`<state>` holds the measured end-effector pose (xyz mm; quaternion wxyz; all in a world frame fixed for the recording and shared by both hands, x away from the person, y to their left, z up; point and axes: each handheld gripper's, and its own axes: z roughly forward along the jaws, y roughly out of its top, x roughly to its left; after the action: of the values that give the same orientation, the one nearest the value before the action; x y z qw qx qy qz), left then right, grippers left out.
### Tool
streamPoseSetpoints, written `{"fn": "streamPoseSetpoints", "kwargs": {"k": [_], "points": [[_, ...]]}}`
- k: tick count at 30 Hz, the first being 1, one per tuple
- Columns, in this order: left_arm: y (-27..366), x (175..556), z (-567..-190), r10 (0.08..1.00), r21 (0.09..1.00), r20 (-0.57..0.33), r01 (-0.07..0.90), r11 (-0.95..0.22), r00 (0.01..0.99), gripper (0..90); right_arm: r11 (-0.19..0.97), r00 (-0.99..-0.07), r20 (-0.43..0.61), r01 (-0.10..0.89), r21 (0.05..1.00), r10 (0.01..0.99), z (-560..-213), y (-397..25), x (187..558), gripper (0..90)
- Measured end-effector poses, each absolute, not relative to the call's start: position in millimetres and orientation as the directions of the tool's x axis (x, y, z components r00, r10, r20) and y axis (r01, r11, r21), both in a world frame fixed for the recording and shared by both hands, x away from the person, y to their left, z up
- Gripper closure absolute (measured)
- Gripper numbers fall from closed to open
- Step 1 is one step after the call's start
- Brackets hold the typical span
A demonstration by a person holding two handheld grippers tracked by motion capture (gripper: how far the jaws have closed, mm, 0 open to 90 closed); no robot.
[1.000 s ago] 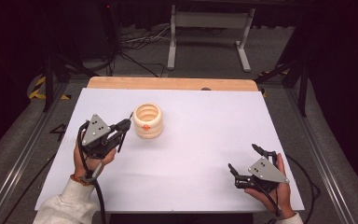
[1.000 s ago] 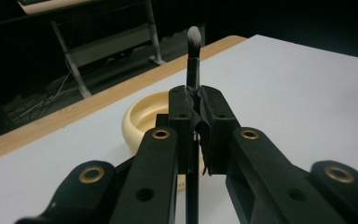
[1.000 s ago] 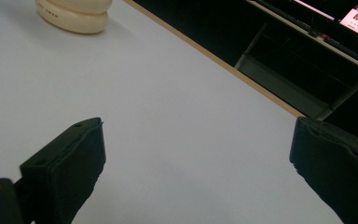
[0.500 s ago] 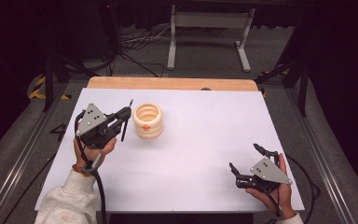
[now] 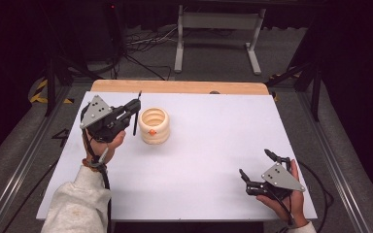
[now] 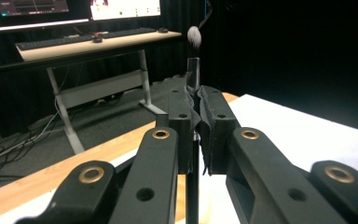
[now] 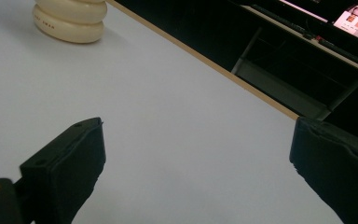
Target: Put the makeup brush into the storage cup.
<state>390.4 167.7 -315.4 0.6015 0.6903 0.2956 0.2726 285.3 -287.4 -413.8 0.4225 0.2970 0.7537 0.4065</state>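
Observation:
My left gripper (image 5: pixel 135 108) is held above the table's left part, just left of a cream ribbed pot (image 5: pixel 154 125) with an orange mark on its front. It is shut on a thin black brush (image 5: pixel 135 124) that stands nearly upright beside the pot. In the left gripper view the jaws (image 6: pixel 196 100) clamp the black handle, and the brush's white bristle tip (image 6: pixel 194 36) points up above them. My right gripper (image 5: pixel 255 162) rests low at the table's near right, open with nothing between its jaws (image 7: pixel 200 140). The pot (image 7: pixel 71 16) lies far ahead of it.
The white table top (image 5: pixel 213 141) has a wooden strip (image 5: pixel 179 87) along its far edge. Behind the table stand a metal desk frame (image 5: pixel 218 34) and loose cables (image 5: pixel 141 43) on the dark floor. Metal rails run along both sides of the table.
My left gripper has lifted and moved toward the far edge with the brush, which now stands more upright next to the pot. The right gripper has barely moved.

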Motion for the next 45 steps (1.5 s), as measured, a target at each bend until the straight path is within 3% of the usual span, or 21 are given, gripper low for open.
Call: {"fn": "streamPoseSetpoints", "kwargs": {"k": [31, 45], "points": [[150, 445, -300, 0.709, 0.999, -0.004, 0.041, -0.035, 0.705, 84.2, 0.485, -0.464, -0.389, 0.103, 0.868, 0.796, -414, -290, 286, 4.0], [142, 464, -299, 0.699, 0.998, 0.017, 0.033, -0.059, 0.715, 84.2, 0.453, -0.470, -0.367, 0.081, 0.888, 0.803, -412, -293, 284, 3.8]]}}
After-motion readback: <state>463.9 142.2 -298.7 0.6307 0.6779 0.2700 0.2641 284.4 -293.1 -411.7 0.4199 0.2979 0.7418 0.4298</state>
